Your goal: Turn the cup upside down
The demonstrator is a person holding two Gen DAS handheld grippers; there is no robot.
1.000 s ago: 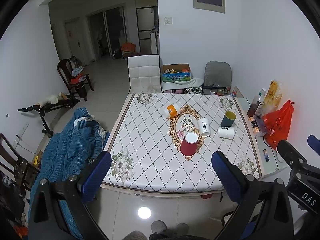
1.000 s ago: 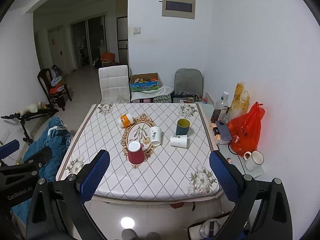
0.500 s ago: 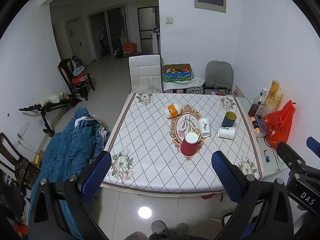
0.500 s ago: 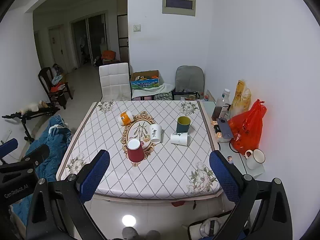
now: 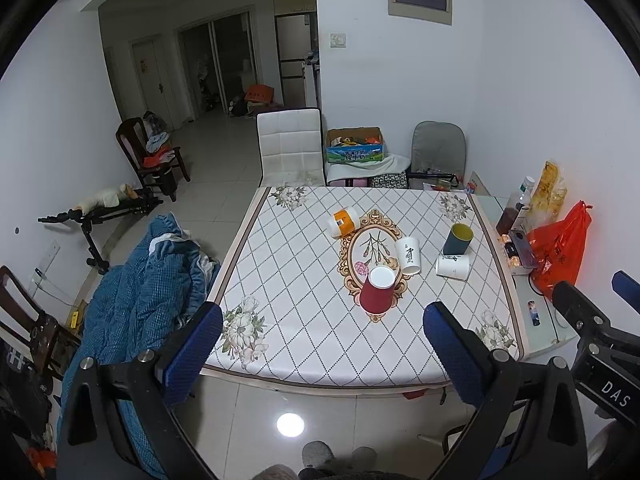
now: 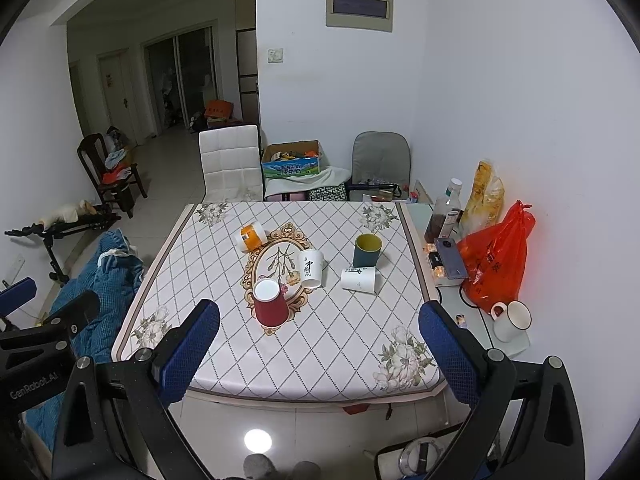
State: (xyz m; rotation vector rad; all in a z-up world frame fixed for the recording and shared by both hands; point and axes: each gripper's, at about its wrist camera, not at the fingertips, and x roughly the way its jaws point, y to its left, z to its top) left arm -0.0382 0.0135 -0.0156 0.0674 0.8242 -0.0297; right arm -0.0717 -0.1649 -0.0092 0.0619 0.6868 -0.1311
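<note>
We hold our left gripper point(image 5: 320, 332) and right gripper point(image 6: 320, 330) wide apart and empty short of the counter point(image 6: 280, 368), not yet reaching: next, one must advance to the upright teal cup point(image 6: 367, 250) ahead and grip it.

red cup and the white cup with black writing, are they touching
Apart. The right wrist view shows a strip of tablecloth between the red cup and the white cup; the left wrist view shows the same gap.
</note>
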